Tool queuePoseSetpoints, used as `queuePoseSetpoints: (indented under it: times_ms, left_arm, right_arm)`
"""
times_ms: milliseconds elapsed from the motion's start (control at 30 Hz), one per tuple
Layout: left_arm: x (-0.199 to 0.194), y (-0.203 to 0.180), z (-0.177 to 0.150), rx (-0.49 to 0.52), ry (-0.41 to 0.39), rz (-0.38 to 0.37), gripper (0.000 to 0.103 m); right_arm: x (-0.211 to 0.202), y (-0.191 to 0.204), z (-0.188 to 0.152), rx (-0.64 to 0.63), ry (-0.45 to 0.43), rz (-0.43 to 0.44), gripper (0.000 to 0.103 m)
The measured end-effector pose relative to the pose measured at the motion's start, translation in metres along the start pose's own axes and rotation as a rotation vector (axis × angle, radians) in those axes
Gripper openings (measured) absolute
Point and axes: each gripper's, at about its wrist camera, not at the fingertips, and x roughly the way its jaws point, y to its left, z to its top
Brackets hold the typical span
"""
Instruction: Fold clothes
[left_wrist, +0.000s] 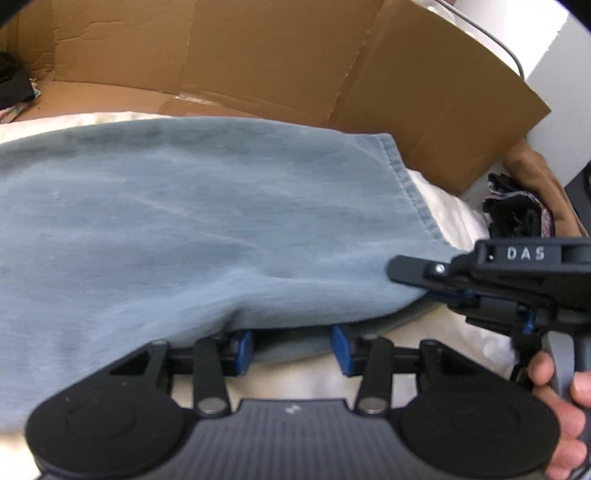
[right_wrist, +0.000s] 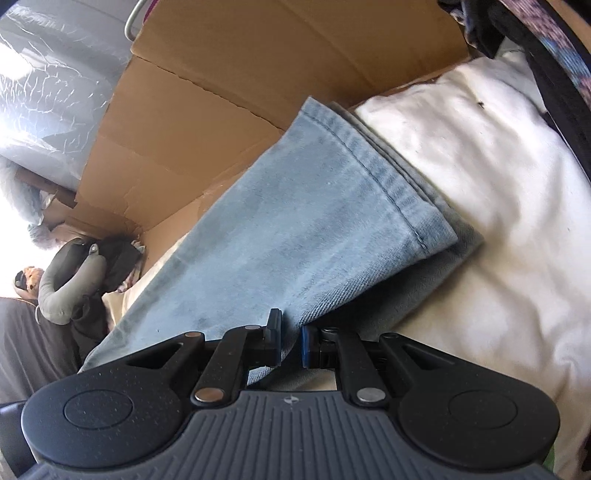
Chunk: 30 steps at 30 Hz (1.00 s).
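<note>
A light blue pair of jeans (left_wrist: 192, 221) lies folded over on a white cloth (left_wrist: 454, 206), its hemmed leg end (right_wrist: 388, 177) pointing toward the cardboard. My left gripper (left_wrist: 292, 349) sits at the near folded edge; its blue pads (left_wrist: 243, 350) stand apart, with the denim fold draped loosely between them and not pinched. My right gripper (right_wrist: 290, 341) is shut on the jeans' near edge, with denim squeezed between its pads. In the left wrist view the right gripper (left_wrist: 424, 291) bites the same edge at the right, and a hand (left_wrist: 557, 391) holds its grey handle.
A flattened cardboard box (left_wrist: 280, 55) stands behind the white cloth (right_wrist: 480, 184). A pile of dark clothes (left_wrist: 517, 210) lies at the far right. A grey neck pillow (right_wrist: 62, 291) and dark bags sit at the left, and a patterned strap (right_wrist: 554, 62) hangs at the top right.
</note>
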Motion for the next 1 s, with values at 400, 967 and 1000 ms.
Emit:
queuePoseSetpoints:
  times_ms: [400,967,1000]
  left_arm:
    - [-0.049,0.046,-0.024,0.103,-0.001,0.066,0.049]
    - [-0.086,0.130,-0.065,-0.135,-0.025,0.035,0.060]
    - [-0.086,0.134,-0.064,-0.156,-0.030,0.028,0.060]
  right_arm:
    - [-0.001,-0.006,-0.011,0.049,-0.053,0.002,0.006]
    - [0.025,0.037,-0.048,0.002,0.020,0.108,0.038]
    - [0.027,0.041,-0.049,0.002,0.025,0.122,0.038]
